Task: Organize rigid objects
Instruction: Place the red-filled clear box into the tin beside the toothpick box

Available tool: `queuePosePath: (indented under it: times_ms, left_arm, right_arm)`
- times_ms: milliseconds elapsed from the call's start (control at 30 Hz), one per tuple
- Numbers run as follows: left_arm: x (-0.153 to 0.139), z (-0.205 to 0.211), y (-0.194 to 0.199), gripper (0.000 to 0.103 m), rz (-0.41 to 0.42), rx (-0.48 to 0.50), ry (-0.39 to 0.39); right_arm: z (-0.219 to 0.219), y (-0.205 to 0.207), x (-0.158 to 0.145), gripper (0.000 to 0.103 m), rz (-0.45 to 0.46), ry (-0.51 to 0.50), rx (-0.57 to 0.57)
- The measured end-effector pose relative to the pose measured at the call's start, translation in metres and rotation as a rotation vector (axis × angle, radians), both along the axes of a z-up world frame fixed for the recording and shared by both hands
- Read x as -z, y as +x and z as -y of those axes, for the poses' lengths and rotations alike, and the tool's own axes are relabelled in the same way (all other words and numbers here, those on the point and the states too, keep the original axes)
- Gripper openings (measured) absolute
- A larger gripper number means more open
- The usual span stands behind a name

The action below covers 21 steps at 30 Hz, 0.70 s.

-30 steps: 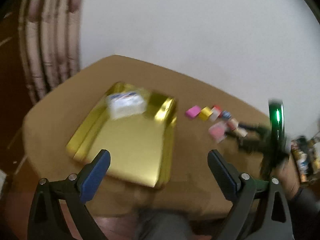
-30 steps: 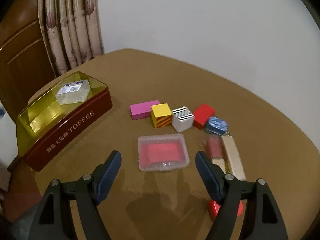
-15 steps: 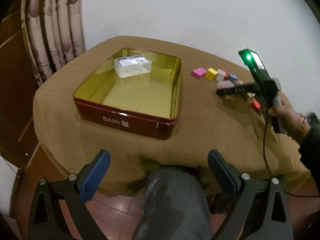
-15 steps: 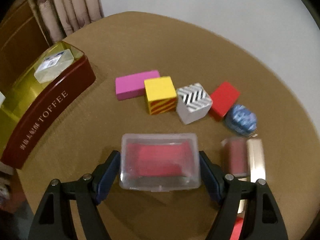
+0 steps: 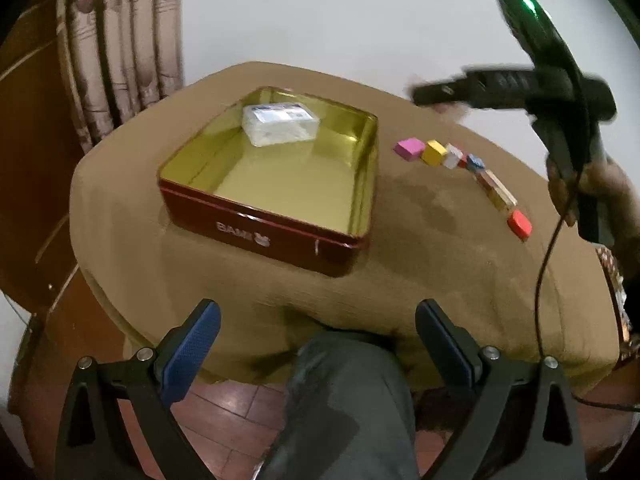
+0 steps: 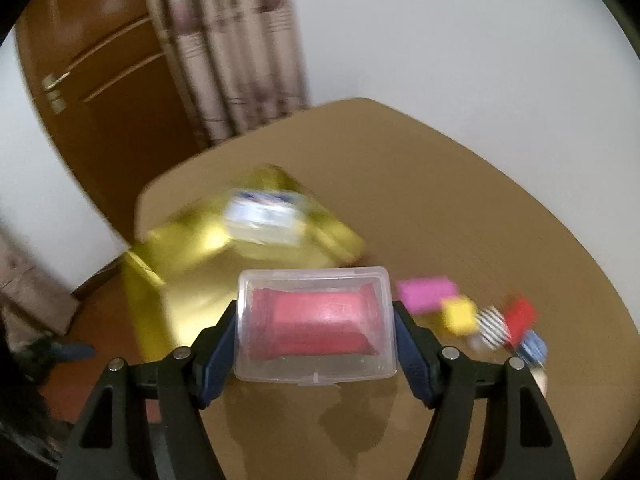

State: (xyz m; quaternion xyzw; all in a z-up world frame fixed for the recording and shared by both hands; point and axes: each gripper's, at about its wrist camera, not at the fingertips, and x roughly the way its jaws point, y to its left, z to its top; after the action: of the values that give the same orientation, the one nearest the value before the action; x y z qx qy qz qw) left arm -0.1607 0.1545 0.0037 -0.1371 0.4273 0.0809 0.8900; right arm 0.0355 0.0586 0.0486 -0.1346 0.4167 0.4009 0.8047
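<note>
My right gripper [image 6: 316, 320] holds a clear plastic box [image 6: 316, 320] with a red pack inside, its jaws closing on the box's two short sides. The box hangs above the brown tablecloth [image 6: 440, 208] and casts a shadow below. To its left lies the open red tin [image 5: 260, 236] with a gold inside, blurred in the right wrist view [image 6: 160, 280]. Another clear box [image 5: 280, 124] lies in the tin's far corner. My left gripper [image 5: 316, 312] stands open and empty over the table's near edge. In the left wrist view the right gripper [image 5: 440, 90] is raised at the upper right.
A row of small blocks lies right of the tin: pink [image 5: 408, 147], yellow [image 5: 435, 153], striped [image 6: 494, 328], blue [image 6: 532, 346], and a red one [image 5: 520, 224] nearer. A person's knee [image 5: 344, 400] is under the table edge. A curtain [image 5: 120, 60] and a wooden door [image 6: 120, 100] stand behind.
My right gripper came down around the clear red-filled box, took hold of it, lifted it off the cloth and swung left toward the tin. My left gripper drew back toward the table's near edge.
</note>
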Motion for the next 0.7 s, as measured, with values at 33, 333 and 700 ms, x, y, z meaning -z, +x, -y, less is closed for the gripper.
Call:
queuePosePath:
  times_ms: [33, 333, 700]
  left_arm:
    - [-0.002, -0.002, -0.001, 0.096, 0.007, -0.010, 0.001]
    - [-0.001, -0.020, -0.001, 0.096, -0.008, -0.045, -0.019]
    - [0.014, -0.026, 0.009, 0.096, -0.076, -0.041, -0.051]
  right_arm:
    - [-0.020, -0.001, -0.002, 0.073, -0.020, -0.008, -0.036]
    - [-0.124, 0.023, 0.065, 0.073, -0.190, -0.237, -0.148]
    - [-0.151, 0.060, 0.099, 0.073, -0.114, -0.339, -0.174]
